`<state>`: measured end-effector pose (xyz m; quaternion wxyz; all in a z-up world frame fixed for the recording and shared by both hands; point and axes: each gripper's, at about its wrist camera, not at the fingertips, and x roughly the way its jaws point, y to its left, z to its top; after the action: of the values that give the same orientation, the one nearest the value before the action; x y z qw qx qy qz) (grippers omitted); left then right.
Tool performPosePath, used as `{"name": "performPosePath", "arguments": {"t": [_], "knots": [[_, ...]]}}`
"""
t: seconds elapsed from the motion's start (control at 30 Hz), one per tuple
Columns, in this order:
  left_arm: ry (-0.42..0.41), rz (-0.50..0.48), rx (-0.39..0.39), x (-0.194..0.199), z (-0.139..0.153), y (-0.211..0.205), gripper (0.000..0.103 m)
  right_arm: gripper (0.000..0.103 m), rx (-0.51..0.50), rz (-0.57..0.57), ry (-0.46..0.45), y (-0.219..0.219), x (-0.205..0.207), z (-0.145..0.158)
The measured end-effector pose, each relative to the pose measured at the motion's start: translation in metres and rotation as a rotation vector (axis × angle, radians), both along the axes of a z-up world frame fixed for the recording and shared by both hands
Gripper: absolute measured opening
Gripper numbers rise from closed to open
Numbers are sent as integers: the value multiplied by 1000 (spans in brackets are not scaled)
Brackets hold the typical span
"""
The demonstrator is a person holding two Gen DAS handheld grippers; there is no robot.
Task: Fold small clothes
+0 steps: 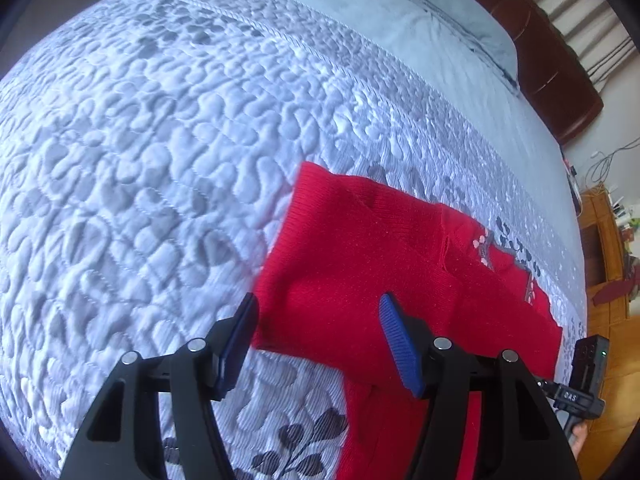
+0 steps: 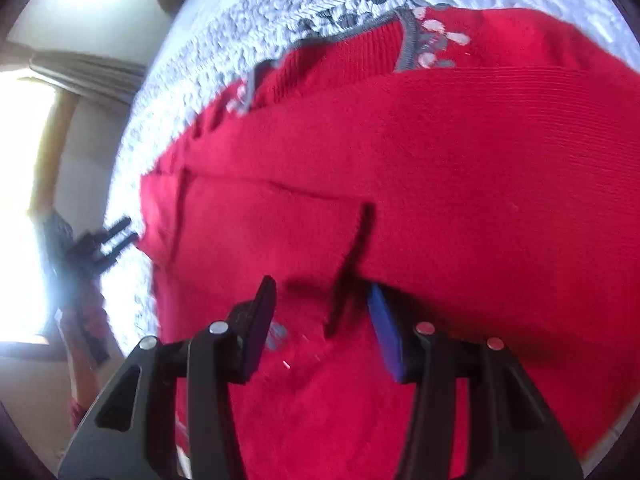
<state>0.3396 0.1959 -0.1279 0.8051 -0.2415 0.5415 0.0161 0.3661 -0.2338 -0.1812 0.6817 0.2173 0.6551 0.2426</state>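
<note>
While spread over the bed, the garment is recorded as follows.

Garment: a red knitted sweater (image 1: 360, 256) is laid flat on the quilted bedspread (image 1: 160, 140), near one edge of the bed; part of the knit is folded over the body, and a grey trim with pale dots (image 2: 432, 44) is seen at the far end.

Left claw (image 1: 318, 312): held above the sweater's near corner, jaws apart, nothing clamped; one blue pad (image 1: 400, 344) is seen over the red knit, the other over the bedspread.

Right claw (image 2: 320, 300): held close over the red knit, jaws apart; no fabric is seen pinched between the pads.

Surroundings: a grey pillow (image 1: 452, 12) and a brown headboard (image 1: 552, 72) are noted at the far end of the bed.
</note>
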Motion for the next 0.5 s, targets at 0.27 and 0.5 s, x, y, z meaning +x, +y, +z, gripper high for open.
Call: {"name": "performPosePath", "arguments": {"t": [0.27, 0.5], "knots": [[-13, 24, 48, -6, 1, 7, 63, 6, -13, 78, -102, 15, -7, 36], [-52, 0, 97, 4, 15, -15, 62, 5, -90, 87, -257, -18, 1, 119]]}}
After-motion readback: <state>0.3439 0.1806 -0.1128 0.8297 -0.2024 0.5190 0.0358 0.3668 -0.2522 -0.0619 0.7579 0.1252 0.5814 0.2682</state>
